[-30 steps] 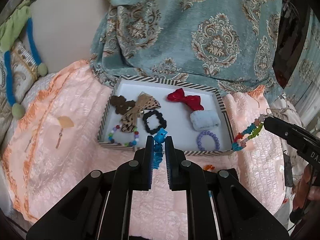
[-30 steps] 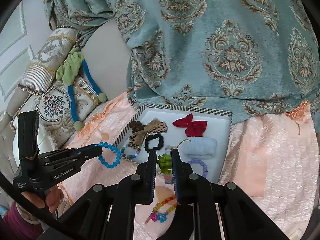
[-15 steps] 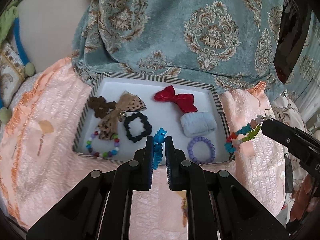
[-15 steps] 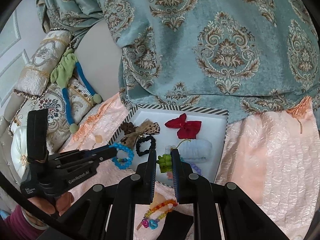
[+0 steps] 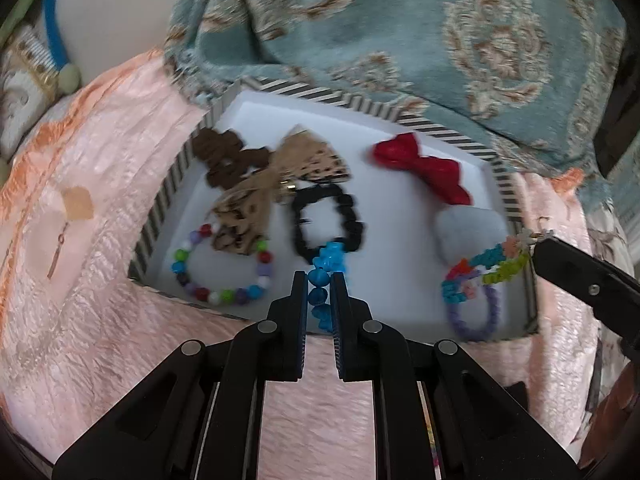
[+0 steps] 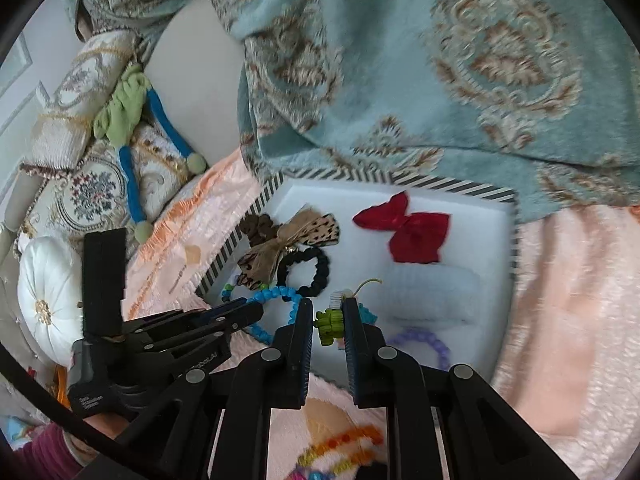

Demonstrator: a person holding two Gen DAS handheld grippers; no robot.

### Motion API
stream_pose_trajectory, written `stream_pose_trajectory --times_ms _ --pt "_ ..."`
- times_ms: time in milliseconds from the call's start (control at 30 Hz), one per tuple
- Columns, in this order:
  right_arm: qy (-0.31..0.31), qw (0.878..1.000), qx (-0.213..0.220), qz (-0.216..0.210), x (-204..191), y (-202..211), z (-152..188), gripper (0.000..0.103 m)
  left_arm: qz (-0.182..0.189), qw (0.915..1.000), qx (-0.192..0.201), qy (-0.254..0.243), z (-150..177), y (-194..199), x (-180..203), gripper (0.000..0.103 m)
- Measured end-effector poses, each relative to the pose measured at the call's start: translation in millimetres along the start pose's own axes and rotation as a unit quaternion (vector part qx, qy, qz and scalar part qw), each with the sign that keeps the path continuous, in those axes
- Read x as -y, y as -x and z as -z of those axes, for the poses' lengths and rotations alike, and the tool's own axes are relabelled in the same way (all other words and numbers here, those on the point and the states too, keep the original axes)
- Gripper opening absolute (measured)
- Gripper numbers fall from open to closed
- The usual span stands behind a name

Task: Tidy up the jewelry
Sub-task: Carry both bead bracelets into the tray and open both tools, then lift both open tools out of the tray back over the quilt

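Note:
A white tray with a striped rim (image 5: 360, 100) lies on a pink bedspread. It holds a red bow (image 5: 420, 168), a leopard bow (image 5: 280, 176), a brown scrunchie (image 5: 224, 160), a black scrunchie (image 5: 324, 220), a pale blue fluffy band (image 5: 468, 228), a mixed-colour bead bracelet (image 5: 220, 276) and a purple bracelet (image 5: 476, 316). My left gripper (image 5: 319, 280) is shut on a blue bead bracelet (image 5: 328, 260) over the tray's near edge. My right gripper (image 6: 328, 312) is shut on a multicolour bracelet (image 6: 330, 322), which dangles above the purple bracelet (image 6: 424, 340).
A teal patterned blanket (image 5: 440, 40) hangs behind the tray. Cushions (image 6: 92, 184) lie at the left. An earring on a card (image 5: 78, 204) rests on the pink bedspread (image 5: 100, 320) left of the tray. Another bright bracelet (image 6: 340, 440) lies on the spread below my right gripper.
Both grippers have come down and closer to the tray. The blue bracelet and the multicolour bracelet now hang over its near part.

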State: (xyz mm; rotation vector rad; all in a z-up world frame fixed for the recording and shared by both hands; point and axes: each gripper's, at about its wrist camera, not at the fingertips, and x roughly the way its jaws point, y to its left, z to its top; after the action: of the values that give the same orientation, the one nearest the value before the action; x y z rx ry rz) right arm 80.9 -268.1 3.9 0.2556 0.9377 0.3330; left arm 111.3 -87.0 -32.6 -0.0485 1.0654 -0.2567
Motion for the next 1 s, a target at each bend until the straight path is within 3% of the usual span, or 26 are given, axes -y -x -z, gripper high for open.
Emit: stream_pose_trajectory --times_ms 300,633,800,933,1000 --pt "-0.004 0.998 -0.047 0.044 15 -72 -32 0.014 -0.012 0.9995 0.004 0.028 2 -14 -17 0.010" --pt "-0.023 0.996 -0.072 0.056 28 -105 -44 0.014 -0.025 0.9994 0.014 0.017 2 -20 -18 0.011" --pt "-0.042 0.996 -0.059 0.045 33 -81 -38 0.018 -0.026 0.9992 0.026 0.017 1 -17 -19 0.026" --pt "-0.041 0.997 -0.048 0.039 29 -61 -31 0.019 -0.031 0.9989 0.032 0.013 3 -11 -18 0.043" --pt "-0.039 0.998 -0.037 0.035 26 -47 -24 0.027 -0.038 0.9986 0.035 0.010 5 -7 -16 0.049"
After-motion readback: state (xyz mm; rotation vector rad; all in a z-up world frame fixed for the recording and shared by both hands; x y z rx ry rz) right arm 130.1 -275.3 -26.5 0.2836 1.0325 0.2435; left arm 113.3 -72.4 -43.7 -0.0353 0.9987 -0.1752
